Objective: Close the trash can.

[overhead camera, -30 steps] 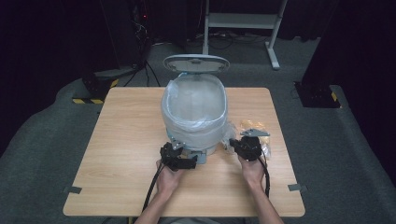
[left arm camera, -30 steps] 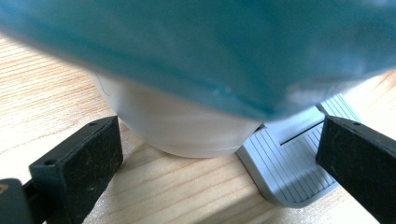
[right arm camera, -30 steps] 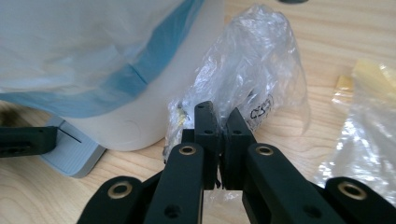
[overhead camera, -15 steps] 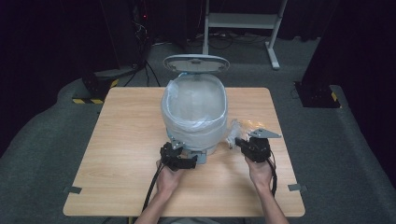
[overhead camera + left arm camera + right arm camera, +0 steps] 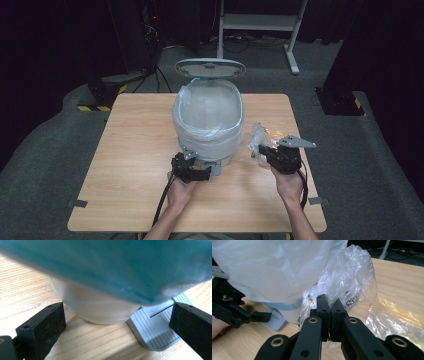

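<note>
A white pedal bin [image 5: 207, 120] lined with a pale plastic bag stands mid-table, its lid [image 5: 210, 67] raised. My left gripper [image 5: 200, 172] sits at the bin's front base, open, its jaws either side of the grey ribbed pedal [image 5: 155, 330] and the bin's rounded foot [image 5: 100, 307]. In its own view the left gripper [image 5: 120, 317] holds nothing. My right gripper [image 5: 262, 150] is to the right of the bin, shut on a crumpled clear plastic bag [image 5: 260, 135]. In the right gripper view the bag [image 5: 352, 282] rises from the closed right gripper [image 5: 329, 302].
The wooden table [image 5: 130, 150] has bare room left of the bin. More clear film [image 5: 402, 317] lies on the table to the right of the pinched bag. Dark floor, a white frame [image 5: 260, 22] and cables lie beyond the far edge.
My right gripper has drawn a little to the right and the clear bag has come up off the table with it. The left gripper has stayed at the pedal.
</note>
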Motion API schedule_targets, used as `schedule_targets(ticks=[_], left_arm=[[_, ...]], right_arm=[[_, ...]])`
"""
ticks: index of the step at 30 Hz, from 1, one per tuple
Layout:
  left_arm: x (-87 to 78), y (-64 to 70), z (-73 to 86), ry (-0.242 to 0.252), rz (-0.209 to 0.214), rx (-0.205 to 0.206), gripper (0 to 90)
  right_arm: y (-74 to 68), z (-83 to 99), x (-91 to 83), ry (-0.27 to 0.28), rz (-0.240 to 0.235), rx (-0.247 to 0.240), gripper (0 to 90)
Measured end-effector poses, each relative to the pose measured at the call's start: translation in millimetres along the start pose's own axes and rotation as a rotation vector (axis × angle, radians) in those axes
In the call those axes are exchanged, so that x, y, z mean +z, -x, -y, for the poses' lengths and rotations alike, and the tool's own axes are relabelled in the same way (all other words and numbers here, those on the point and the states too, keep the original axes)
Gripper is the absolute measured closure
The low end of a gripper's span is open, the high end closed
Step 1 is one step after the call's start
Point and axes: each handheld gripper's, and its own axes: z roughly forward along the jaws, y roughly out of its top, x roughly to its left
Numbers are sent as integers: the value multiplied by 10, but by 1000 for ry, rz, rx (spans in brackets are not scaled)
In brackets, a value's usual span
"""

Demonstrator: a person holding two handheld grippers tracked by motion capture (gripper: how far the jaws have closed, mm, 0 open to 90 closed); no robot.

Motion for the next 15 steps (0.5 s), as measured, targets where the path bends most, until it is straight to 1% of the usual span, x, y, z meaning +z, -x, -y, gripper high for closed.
schedule_targets(ticks=[3, 4, 5, 6, 7, 8, 9, 10, 11, 12, 13, 14, 15], left_arm=[[0, -1, 0, -1, -1, -2, 7], [1, -2, 0, -1, 2, -5, 7], [1, -2, 0, -1, 2, -5, 8], [1, -3, 0, -2, 2, -5, 7], [1, -3, 0, -2, 2, -5, 8], [2, -5, -1, -3, 4, -6, 7], [2, -5, -1, -3, 4, -6, 8], [2, -6, -1, -3, 4, -7, 7], [2, -6, -1, -3, 5, -7, 7], [3, -7, -1, -4, 5, -7, 8], [3, -7, -1, -4, 5, -7, 8], [3, -7, -1, -4, 5, -8, 8], [3, -7, -1, -4, 5, -8, 8]], right_arm=[[13, -62, -73, 20, -40, 11, 885], [8, -114, -136, 30, -32, -1, 885], [8, -114, -136, 30, -32, -1, 885], [2, -168, -193, 40, -32, -11, 885], [2, -168, -193, 40, -32, -11, 885], [-12, -223, -244, 47, -33, -22, 886], [-12, -223, -244, 47, -33, -22, 886], [-29, -276, -285, 53, -35, -37, 886], [-29, -276, -285, 53, -35, -37, 886], [-42, -327, -319, 64, -44, -41, 886], [-42, -327, -319, 64, -44, -41, 886], [-46, -377, -351, 77, -58, -42, 886], [-46, -377, -351, 77, -58, -42, 886]])
